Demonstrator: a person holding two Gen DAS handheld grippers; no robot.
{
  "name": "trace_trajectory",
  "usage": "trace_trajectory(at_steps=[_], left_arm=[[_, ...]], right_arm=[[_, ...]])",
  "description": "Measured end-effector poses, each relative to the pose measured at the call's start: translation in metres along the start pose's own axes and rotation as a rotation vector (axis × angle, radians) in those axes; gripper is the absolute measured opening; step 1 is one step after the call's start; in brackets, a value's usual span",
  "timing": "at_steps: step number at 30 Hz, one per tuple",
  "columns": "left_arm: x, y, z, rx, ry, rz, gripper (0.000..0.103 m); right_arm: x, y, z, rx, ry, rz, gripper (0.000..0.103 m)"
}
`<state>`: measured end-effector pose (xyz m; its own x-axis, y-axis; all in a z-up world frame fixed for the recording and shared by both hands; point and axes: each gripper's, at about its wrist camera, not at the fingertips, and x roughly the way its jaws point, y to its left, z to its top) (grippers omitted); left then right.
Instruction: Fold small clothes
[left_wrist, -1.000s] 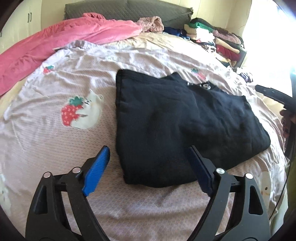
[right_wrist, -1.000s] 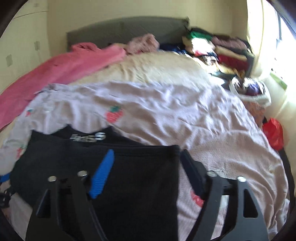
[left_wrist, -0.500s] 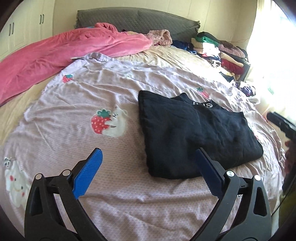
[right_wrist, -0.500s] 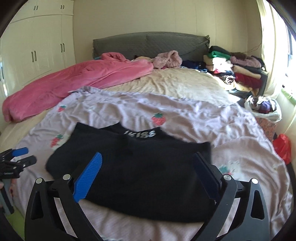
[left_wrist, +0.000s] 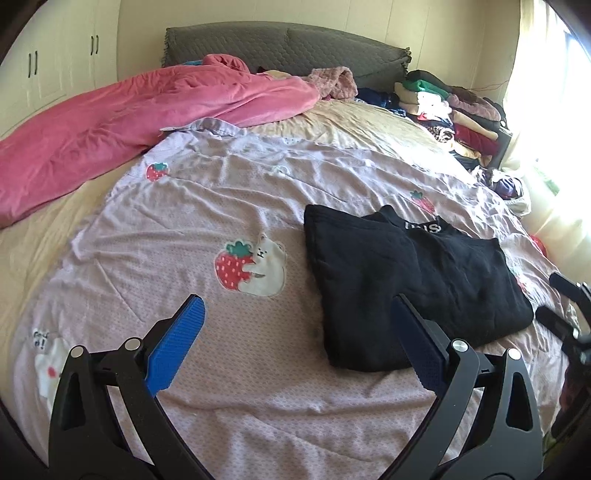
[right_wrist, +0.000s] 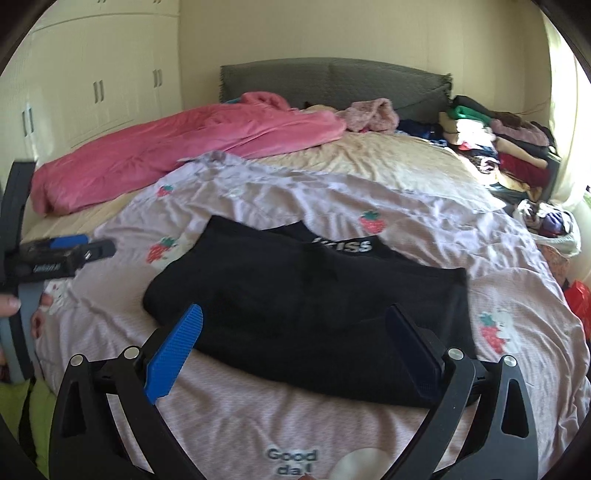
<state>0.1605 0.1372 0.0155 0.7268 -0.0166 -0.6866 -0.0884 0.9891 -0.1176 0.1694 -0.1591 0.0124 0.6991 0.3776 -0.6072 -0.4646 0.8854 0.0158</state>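
Left claw (left_wrist: 295, 332) and right claw (right_wrist: 293, 332) both spread wide, grasping nothing, hovering over the near bed edge. Beyond them the black garment (right_wrist: 306, 295) lies folded flat on the lilac strawberry sheet (left_wrist: 184, 229), apparently released for a check. Pink duvet (left_wrist: 129, 110) is bunched well behind, likely keeping the folding area free.

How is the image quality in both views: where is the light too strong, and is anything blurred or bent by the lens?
Left wrist view: the window side at far right is washed out to white; the black garment shows little fold detail; the fisheye curves the headboard. Right wrist view: glare at the right edge beside the clothes stack; the left gripper looks slightly soft; corners are dark.
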Motion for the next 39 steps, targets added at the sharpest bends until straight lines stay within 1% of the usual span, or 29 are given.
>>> trace_trajectory(at_steps=[4,7,11,15,18,23,27,28,33,34,35,36,37,38,39], left_arm=[[0.002,0.002,0.007,-0.003,-0.007,0.014,0.094],[0.008,0.002,0.013,0.001,-0.005,0.016,0.093],[0.021,0.000,0.023,0.022,0.005,0.032,0.094],[0.037,0.000,0.031,0.025,0.012,0.039,0.093],[0.049,-0.002,0.035,0.023,0.028,0.037,0.093],[0.079,-0.003,0.041,-0.010,0.085,-0.024,0.093],[0.103,0.002,0.042,-0.047,0.139,-0.058,0.093],[0.111,0.004,0.042,-0.060,0.160,-0.060,0.093],[0.132,0.010,0.042,-0.101,0.202,-0.087,0.093],[0.136,0.010,0.042,-0.099,0.208,-0.090,0.092],[0.138,0.010,0.042,-0.102,0.209,-0.091,0.088],[0.141,0.012,0.041,-0.110,0.214,-0.099,0.085],[0.143,0.012,0.041,-0.116,0.217,-0.104,0.082],[0.145,0.013,0.041,-0.124,0.219,-0.108,0.082],[0.147,0.013,0.040,-0.130,0.222,-0.111,0.082]], right_arm=[[0.014,0.022,-0.003,-0.022,0.018,0.056,0.099],[0.027,0.039,-0.005,-0.060,0.032,0.078,0.099],[0.048,0.060,-0.011,-0.113,0.058,0.108,0.099],[0.067,0.075,-0.017,-0.127,0.085,0.138,0.099],[0.082,0.084,-0.022,-0.163,0.110,0.128,0.099],[0.106,0.095,-0.030,-0.208,0.156,0.124,0.099],[0.121,0.106,-0.036,-0.260,0.175,0.093,0.099],[0.126,0.111,-0.038,-0.289,0.183,0.079,0.099],[0.136,0.124,-0.044,-0.382,0.168,0.050,0.098],[0.138,0.124,-0.044,-0.392,0.160,0.038,0.097],[0.140,0.124,-0.043,-0.396,0.156,0.035,0.097],[0.141,0.123,-0.042,-0.401,0.150,0.031,0.096],[0.143,0.123,-0.042,-0.407,0.142,0.023,0.081],[0.143,0.122,-0.040,-0.414,0.136,0.023,0.074],[0.143,0.121,-0.039,-0.418,0.128,0.025,0.065]])
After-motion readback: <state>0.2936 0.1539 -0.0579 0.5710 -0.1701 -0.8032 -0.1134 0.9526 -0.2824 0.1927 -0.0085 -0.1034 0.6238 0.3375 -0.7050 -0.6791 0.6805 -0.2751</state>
